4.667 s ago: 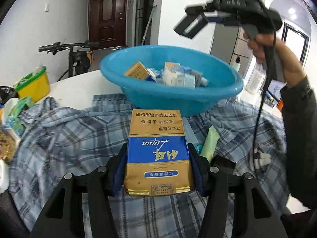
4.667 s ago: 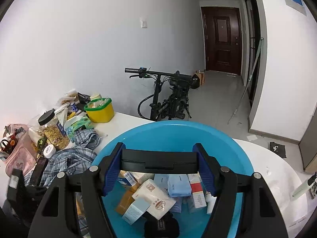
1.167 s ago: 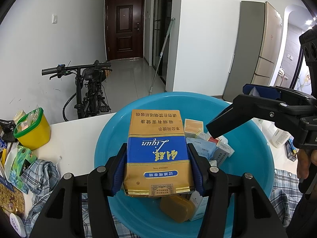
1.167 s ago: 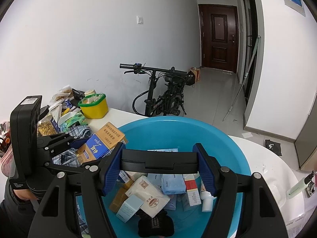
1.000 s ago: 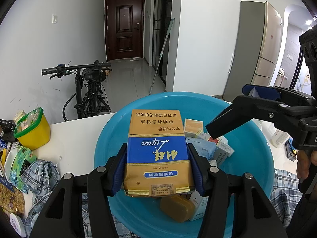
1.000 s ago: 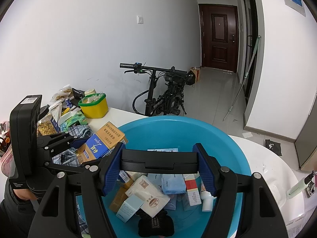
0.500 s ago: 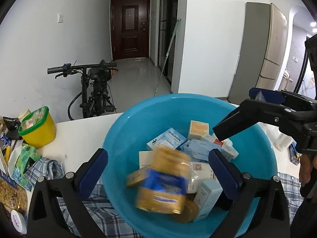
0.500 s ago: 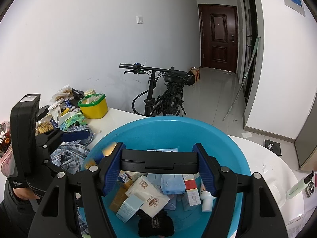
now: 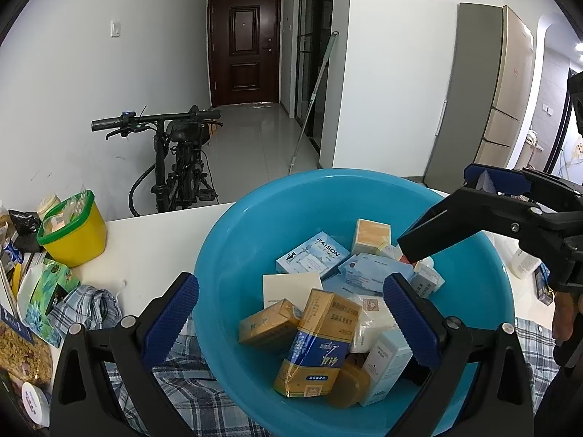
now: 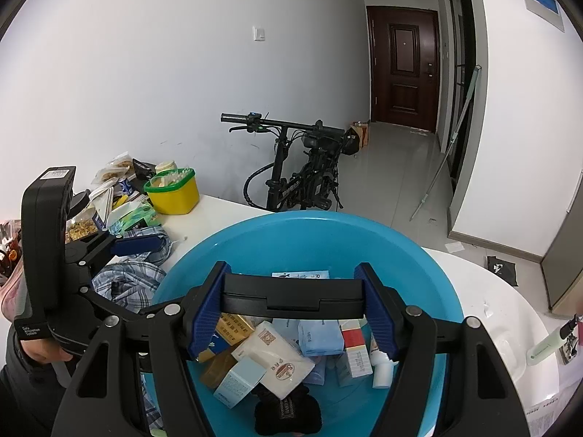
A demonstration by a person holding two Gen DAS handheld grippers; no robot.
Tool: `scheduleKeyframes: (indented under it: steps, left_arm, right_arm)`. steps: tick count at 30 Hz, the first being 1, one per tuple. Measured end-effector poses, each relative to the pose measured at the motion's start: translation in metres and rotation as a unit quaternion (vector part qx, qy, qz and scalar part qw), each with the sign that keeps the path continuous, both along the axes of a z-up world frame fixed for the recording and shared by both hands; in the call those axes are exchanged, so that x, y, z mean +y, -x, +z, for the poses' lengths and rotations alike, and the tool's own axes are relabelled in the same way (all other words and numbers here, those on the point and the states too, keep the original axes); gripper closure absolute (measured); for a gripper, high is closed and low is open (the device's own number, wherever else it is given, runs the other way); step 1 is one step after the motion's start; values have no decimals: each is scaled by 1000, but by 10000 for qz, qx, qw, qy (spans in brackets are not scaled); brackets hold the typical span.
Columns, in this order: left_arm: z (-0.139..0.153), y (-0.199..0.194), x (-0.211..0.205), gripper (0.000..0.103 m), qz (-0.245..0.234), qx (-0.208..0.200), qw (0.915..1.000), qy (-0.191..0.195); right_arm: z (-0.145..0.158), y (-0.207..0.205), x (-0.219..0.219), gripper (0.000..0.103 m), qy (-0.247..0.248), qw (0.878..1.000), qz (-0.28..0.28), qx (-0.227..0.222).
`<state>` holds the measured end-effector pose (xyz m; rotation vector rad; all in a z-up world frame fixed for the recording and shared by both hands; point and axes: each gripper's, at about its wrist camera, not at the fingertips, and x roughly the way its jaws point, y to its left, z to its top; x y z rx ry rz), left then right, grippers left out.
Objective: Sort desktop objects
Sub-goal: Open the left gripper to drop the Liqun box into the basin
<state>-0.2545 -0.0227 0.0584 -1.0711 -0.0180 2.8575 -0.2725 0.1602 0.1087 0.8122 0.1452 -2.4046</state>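
A blue plastic basin (image 9: 233, 255) stands on a plaid cloth and holds several small boxes and packets. The gold and blue carton (image 9: 317, 346) lies tilted on the pile at the basin's near side. My left gripper (image 9: 291, 313) is open and empty above the basin's near rim. My right gripper (image 10: 293, 313) is shut on a long black bar (image 10: 291, 298) and hovers over the basin (image 10: 430, 273); in the left wrist view its fingers (image 9: 484, 211) show at the right. The left gripper (image 10: 138, 244) shows at the left in the right wrist view.
A yellow tub with a green rim (image 9: 73, 233) stands on the white table (image 9: 145, 247) at the left, among snack bags and a green packet (image 9: 47, 295). A plaid shirt (image 9: 91, 306) lies under the basin. A bicycle (image 9: 178, 167) stands beyond the table.
My left gripper has opened and let go of the gold and blue carton, which dropped into the basin and came to rest. The right gripper has stayed over the basin with its bar.
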Motion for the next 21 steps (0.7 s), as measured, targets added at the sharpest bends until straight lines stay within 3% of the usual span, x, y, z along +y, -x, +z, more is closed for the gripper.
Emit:
scheduleKeyframes:
  steps: [21]
  left_arm:
    - [3,0,4,0,-15,-14,10000,25]
  right_arm:
    - [-1,0,-1,34,-47,10000,10,-13]
